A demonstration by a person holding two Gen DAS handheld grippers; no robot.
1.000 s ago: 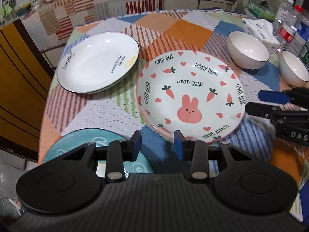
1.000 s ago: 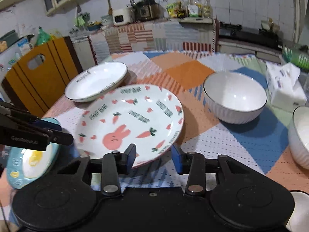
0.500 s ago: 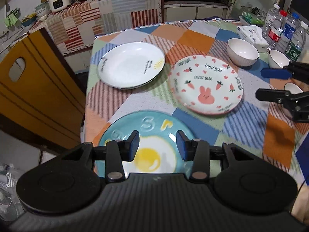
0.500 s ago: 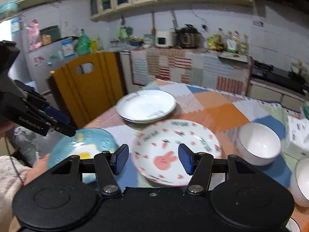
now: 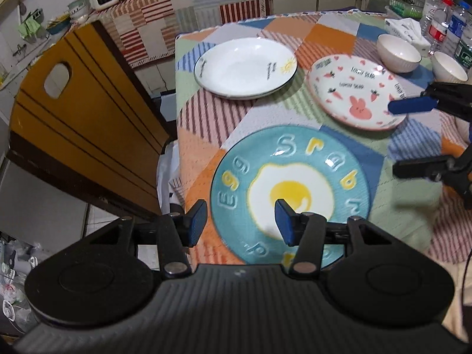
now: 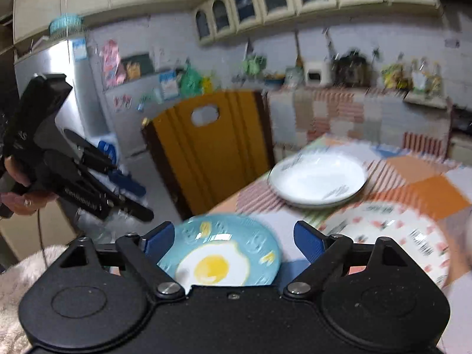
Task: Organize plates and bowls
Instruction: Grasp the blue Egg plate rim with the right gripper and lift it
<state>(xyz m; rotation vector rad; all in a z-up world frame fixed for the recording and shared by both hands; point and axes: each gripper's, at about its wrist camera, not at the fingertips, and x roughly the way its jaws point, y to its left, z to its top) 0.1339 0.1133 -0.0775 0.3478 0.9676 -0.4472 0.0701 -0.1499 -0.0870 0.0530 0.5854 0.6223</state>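
A teal egg plate (image 5: 290, 194) lies at the near table edge; it also shows in the right wrist view (image 6: 224, 256). Behind it lie a white plate (image 5: 244, 67) and a pink rabbit plate (image 5: 354, 91), both also seen in the right wrist view, white (image 6: 318, 180) and rabbit (image 6: 392, 239). Two white bowls (image 5: 398, 53) (image 5: 448, 66) stand at the far right. My left gripper (image 5: 240, 221) is open and empty above the egg plate's near left rim. My right gripper (image 6: 233, 240) is open and empty, raised above the table; it shows in the left wrist view (image 5: 413, 135).
A yellow wooden chair (image 5: 76, 112) stands against the table's left side. Water bottles (image 5: 445, 23) and a tissue pack (image 5: 407, 29) stand at the far right corner. A counter with appliances (image 5: 177, 6) runs behind. The table's left edge (image 5: 177, 124) drops to the floor.
Both grippers pulled back and rose away from the plates. The left one shifted left over the egg plate. The right gripper's jaws opened wider and its view tilted upward.
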